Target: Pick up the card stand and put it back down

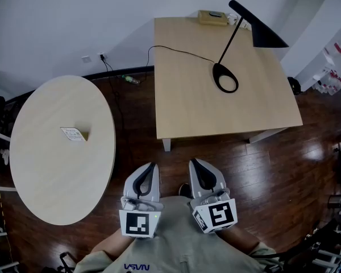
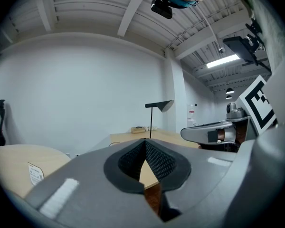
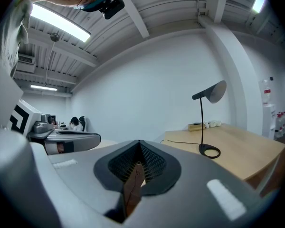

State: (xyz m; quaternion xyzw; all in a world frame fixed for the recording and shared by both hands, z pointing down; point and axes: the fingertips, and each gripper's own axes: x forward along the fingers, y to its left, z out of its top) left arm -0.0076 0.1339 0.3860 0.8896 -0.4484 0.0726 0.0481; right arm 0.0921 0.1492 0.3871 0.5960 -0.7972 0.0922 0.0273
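Showing 2 tools [image 1: 153,166] [image 1: 194,162] clsd, 1 card stand [image 1: 74,134]

The print on the card stand [image 1: 74,133] is too small to read.

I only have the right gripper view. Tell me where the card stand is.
Observer: The card stand stands on the round table, at the head view's left, well clear of both hand-held grippers.
Operator: Report the left hand-held gripper's jaws.
Observer: The left hand-held gripper has its jaws together, with nothing between them.
Operator: Say what lies under the tips.
Observer: Only dark wooden floor. The right hand-held gripper and the left one are over neither table.
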